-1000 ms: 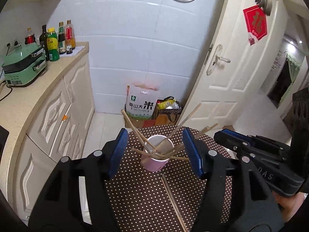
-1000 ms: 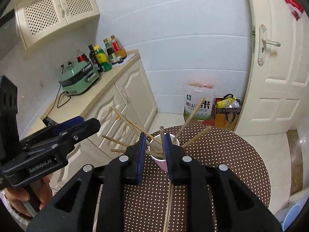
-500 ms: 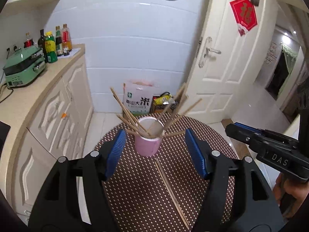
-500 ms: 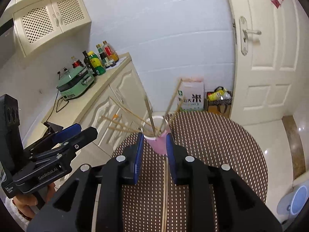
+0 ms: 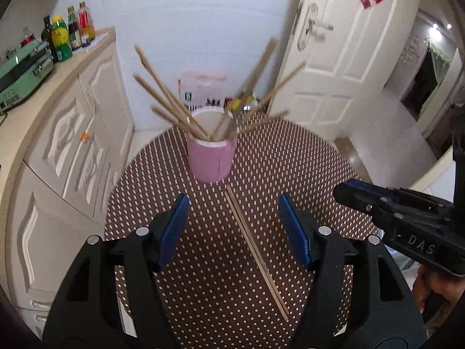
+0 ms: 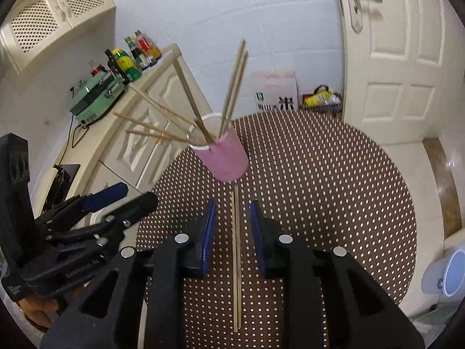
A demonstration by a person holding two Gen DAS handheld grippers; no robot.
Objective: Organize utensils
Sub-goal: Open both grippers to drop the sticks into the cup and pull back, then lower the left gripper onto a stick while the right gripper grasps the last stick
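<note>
Round table (image 6: 348,174) in a dotted brown cloth, pink cup (image 6: 225,157) near its middle, bristling with splayed chopsticks (image 5: 162,96). Just in front of the cup – one loose pair of chopsticks (image 6: 236,256) flat on the cloth, long axis running from cup toward the tongs. Right tongs (image 6: 232,232) straddling that pair, narrowly parted, pinching nothing – clearly nearer. Left tongs (image 5: 232,226) spread wide, empty, the pair crossing between them.

Both wrist cameras look steeply down along their fingers, close above the dotted desk (image 5: 290,174). They share the pink cup (image 5: 210,157) at twelve o'clock and the loose chopstick pair (image 6: 236,261).
</note>
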